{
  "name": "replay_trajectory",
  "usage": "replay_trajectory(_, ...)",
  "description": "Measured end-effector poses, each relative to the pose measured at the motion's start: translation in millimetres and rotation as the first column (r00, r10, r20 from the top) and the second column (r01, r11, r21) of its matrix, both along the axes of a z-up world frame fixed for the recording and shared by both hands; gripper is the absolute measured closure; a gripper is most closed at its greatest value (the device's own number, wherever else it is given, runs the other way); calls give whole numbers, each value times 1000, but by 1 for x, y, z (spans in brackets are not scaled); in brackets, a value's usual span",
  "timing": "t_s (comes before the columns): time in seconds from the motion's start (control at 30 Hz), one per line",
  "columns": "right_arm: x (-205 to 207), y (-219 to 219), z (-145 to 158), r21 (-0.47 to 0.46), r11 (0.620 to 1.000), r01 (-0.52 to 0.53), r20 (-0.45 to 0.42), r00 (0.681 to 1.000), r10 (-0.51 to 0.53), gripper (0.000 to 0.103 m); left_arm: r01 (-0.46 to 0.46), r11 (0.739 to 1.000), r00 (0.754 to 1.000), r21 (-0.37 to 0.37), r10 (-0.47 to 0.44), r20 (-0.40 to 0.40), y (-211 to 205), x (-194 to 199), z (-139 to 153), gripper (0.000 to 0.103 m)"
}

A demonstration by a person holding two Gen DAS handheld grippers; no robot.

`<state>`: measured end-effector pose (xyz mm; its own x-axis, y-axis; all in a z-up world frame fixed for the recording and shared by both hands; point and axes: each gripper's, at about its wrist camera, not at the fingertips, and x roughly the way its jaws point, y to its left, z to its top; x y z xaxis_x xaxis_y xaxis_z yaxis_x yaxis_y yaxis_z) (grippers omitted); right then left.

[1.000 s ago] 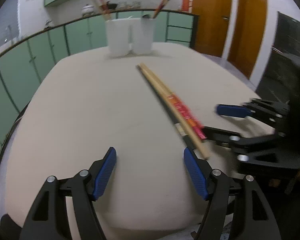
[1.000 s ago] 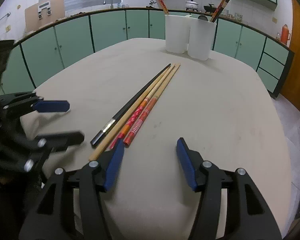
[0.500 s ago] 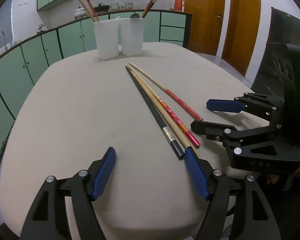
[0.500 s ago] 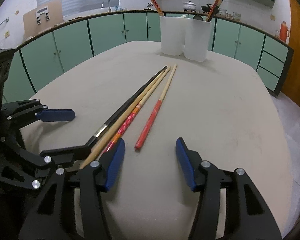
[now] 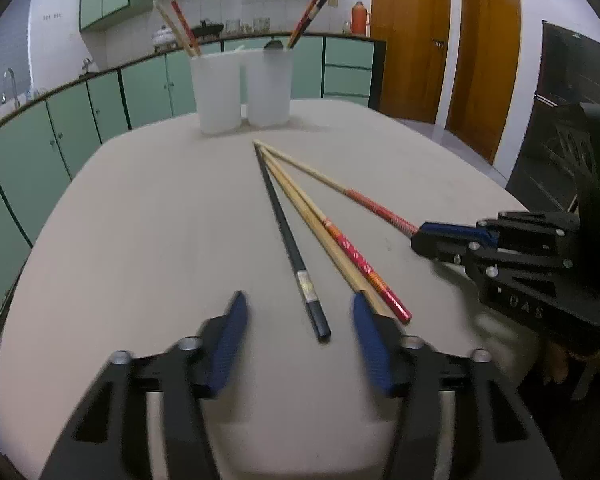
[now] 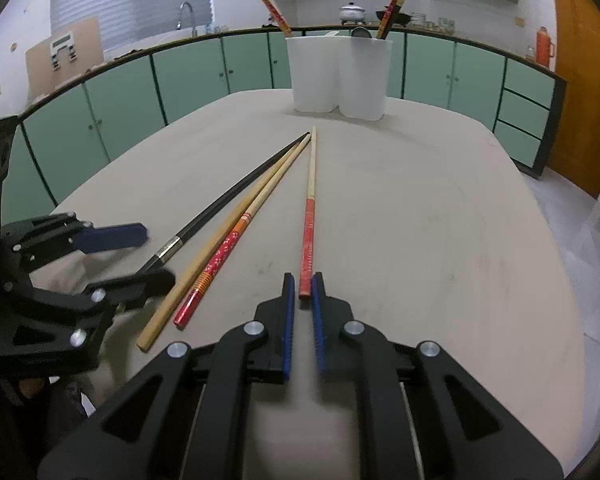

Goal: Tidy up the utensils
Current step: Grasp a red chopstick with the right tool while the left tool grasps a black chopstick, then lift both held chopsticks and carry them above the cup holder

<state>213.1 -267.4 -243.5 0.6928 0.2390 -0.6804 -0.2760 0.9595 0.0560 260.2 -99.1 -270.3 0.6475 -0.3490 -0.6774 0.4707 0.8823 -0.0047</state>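
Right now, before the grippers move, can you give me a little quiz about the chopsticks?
1. True or false: the right gripper is open.
2. How many chopsticks lie flat on the table?
3. Where do the two white cups stand? A) at the far end of the table B) right beside the grippers C) on the floor

Key
1. False: its jaws have just closed on the red-ended chopstick.
2. Four.
3. A.
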Motion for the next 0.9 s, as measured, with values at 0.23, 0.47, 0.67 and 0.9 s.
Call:
replay_trajectory(0.23, -16, 5, 16, -1, 1000, 5, 19, 1000, -5, 97, -71, 996, 997, -52, 70, -37, 17, 1, 9, 95)
replay_trajectory(0.47, -35, 4, 21, -10, 1000, 17, 21, 1000, -17, 97, -126, 992, 992, -16, 126, -19, 31, -21, 20, 96)
replay_trajectory(0.67, -51, -10, 86, -3, 1000, 27, 91, 996, -26, 97, -136, 989, 990, -51, 137, 17, 47, -32, 68, 96)
replay_trajectory(0.9, -47, -20, 163, 9, 1000, -12, 170, 985, 10, 97, -81, 994, 989, -76, 89, 118, 56, -29, 142, 96)
